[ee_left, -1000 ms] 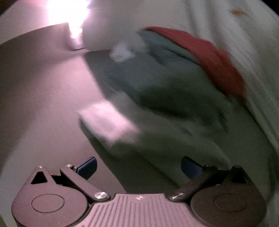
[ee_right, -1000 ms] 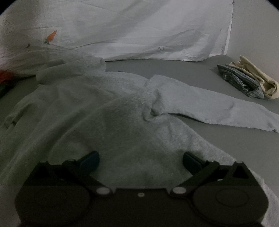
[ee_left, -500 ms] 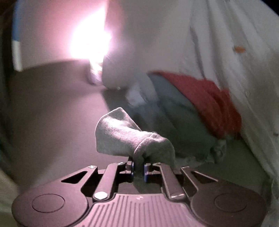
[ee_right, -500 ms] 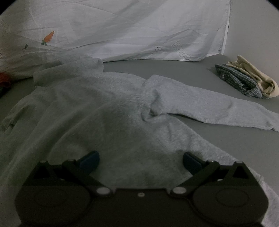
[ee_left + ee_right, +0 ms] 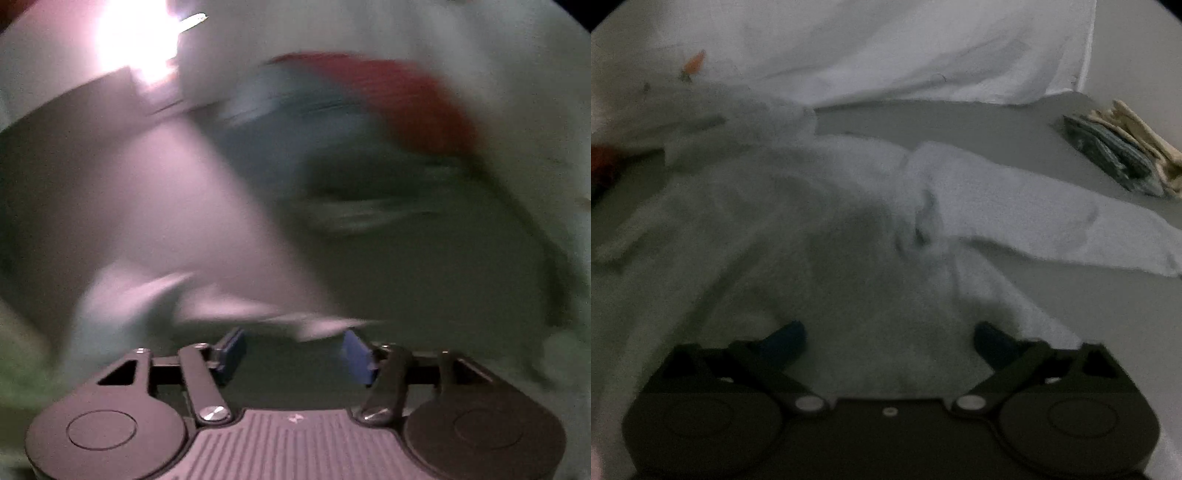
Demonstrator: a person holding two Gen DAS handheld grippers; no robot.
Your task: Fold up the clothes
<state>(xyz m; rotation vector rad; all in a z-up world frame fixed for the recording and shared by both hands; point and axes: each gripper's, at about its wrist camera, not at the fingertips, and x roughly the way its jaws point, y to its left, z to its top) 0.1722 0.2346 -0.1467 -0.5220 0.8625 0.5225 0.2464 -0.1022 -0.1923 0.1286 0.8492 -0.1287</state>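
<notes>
One light grey fleece sweatshirt [image 5: 827, 229] lies spread flat on the grey worktop [image 5: 1071, 295], and everything else is placed from it. The right gripper [image 5: 890, 338] hangs low over the near part of its body, fingers [image 5: 786, 338] wide apart with fleece showing between them and nothing held. One long sleeve [image 5: 1052, 218] runs out from the sweatshirt's body to the right, lying flat on the worktop, and the bunched hood or collar end sits on the far side of the body. Behind the sweatshirt a white sheet [image 5: 905, 55] printed with a small orange carrot [image 5: 694, 64] hangs as a backdrop. Well apart from the sleeve, at the far right, rests one small stack of two folded items: a dark checked cloth [image 5: 1108, 155] with a cream cloth [image 5: 1137, 136] on it.

The left wrist view is heavily blurred. The left gripper [image 5: 291, 354] shows its two blue-padded fingers [image 5: 231, 350] standing apart with nothing between them. A pale grey smear of fabric [image 5: 155, 295], probably part of the sweatshirt though the blur leaves it unsure, lies just beyond and left of those fingers. Farther off sits one heap of two garments, a teal one [image 5: 295, 140] below a red one [image 5: 406, 103], against the white sheet
</notes>
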